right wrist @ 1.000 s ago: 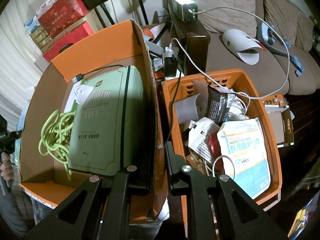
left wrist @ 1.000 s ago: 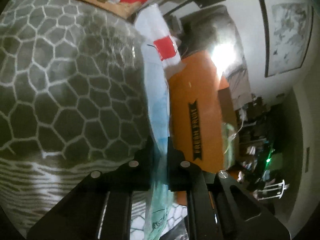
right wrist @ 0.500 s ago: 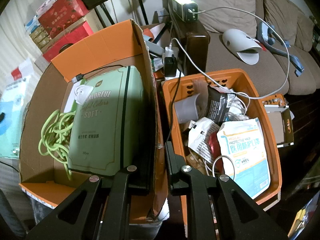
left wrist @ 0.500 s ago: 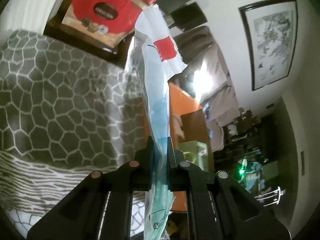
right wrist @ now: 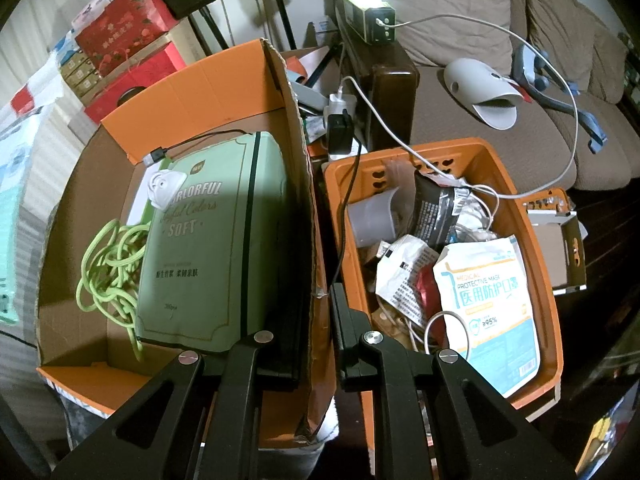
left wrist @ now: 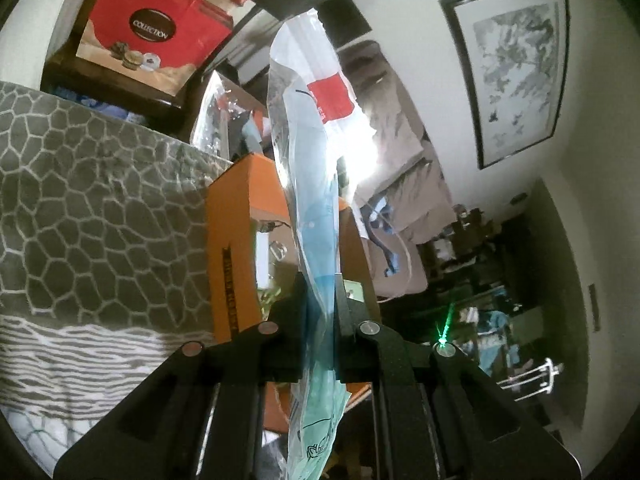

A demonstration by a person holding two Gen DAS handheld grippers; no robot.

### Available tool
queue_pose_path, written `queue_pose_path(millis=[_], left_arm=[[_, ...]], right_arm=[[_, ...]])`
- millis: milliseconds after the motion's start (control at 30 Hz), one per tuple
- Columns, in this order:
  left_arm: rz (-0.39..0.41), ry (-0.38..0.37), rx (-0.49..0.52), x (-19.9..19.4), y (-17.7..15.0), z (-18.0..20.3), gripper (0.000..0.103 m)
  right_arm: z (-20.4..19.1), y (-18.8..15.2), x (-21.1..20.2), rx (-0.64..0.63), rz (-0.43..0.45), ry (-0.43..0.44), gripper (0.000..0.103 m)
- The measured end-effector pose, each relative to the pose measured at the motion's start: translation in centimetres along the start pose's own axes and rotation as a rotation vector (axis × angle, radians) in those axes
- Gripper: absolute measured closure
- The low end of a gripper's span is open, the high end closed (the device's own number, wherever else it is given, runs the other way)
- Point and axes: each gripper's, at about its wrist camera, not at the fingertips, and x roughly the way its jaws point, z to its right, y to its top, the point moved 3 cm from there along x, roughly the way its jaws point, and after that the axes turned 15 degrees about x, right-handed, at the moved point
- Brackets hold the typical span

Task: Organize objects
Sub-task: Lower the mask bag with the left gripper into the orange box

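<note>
My left gripper (left wrist: 320, 280) is shut on a clear and light-blue plastic packet (left wrist: 312, 184) with a red square, held edge-on and upright in the air. The same packet shows at the left edge of the right wrist view (right wrist: 14, 200). Behind it stands the orange cardboard box (left wrist: 230, 216). My right gripper (right wrist: 322, 292) is shut on the right wall of that box (right wrist: 224, 80). Inside lie a green tissue pack (right wrist: 216, 240), a tangled green cord (right wrist: 108, 272) and a small white piece. An orange plastic basket (right wrist: 452, 146) to the right holds a mask packet (right wrist: 492, 300) and several wrappers.
A grey honeycomb-patterned cushion (left wrist: 100, 208) fills the left of the left wrist view. Red gift boxes (right wrist: 124, 36) are stacked behind the cardboard box. A brown sofa (right wrist: 480, 8), a lit lamp unit (right wrist: 368, 20) and white cables (right wrist: 400, 132) lie beyond the basket.
My left gripper has risen with the packet; the cushion has dropped away to the left and the orange box has come into view. The packet now shows in the right wrist view. The right gripper has stayed still.
</note>
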Motion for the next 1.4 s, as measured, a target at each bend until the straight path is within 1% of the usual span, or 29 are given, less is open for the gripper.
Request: queue_pose_path(millis=[200,533,833,900,1033,1067,1133,1167,1267,1300,1333,1367,1400], left_arm=[[-0.037,0.022,0.001,3.7,-1.0,1.2,0.094],[-0.065,0.062,-0.01,7.6,-2.5,1.5,0.094],[-0.092,0.1,-0.028,10.5,-4.8,1.6,0.094],[-0.082,0.132,-0.003,10.6,-5.1,1.9,0.094],[-0.075,0.169,0.036,10.5,-5.4,2.4,0.093],[-0.078,0.193,0.057,10.6,-5.5,2.6,0.093],[-0.085,0.252,0.112,10.7,-5.9,3.3,0.091],[-0.088,0.276,0.136,10.8,-6.1,3.7,0.088],[-0.109,0.326,0.192,11.1,-6.4,4.8,0.082],[-0.12,0.335,0.206,11.1,-6.4,5.1,0.077],[-0.126,0.339,0.215,11.1,-6.5,5.3,0.068],[-0.129,0.341,0.221,11.0,-6.5,5.6,0.062],[-0.126,0.33,0.225,10.7,-6.6,5.7,0.056]], right_arm=[[0.0,0.0,0.0,0.003,-0.002,0.006,0.09],[0.0,0.0,0.0,0.003,-0.002,0.008,0.09],[0.0,0.0,0.0,0.003,-0.001,0.009,0.09],[0.0,0.0,0.0,0.003,-0.001,0.009,0.09],[-0.1,-0.1,-0.1,0.004,-0.001,0.01,0.09],[-0.1,-0.1,-0.1,0.004,0.0,0.01,0.09],[-0.1,-0.1,0.0,0.005,0.0,0.011,0.09],[-0.1,-0.1,0.0,0.005,0.0,0.011,0.09],[-0.2,-0.1,-0.1,0.005,-0.001,0.012,0.09],[-0.2,-0.1,0.0,0.005,-0.002,0.014,0.09],[-0.2,-0.1,0.0,0.006,-0.003,0.015,0.09],[-0.2,-0.1,-0.1,0.006,-0.003,0.016,0.09],[-0.2,-0.1,-0.1,0.007,-0.003,0.019,0.09]])
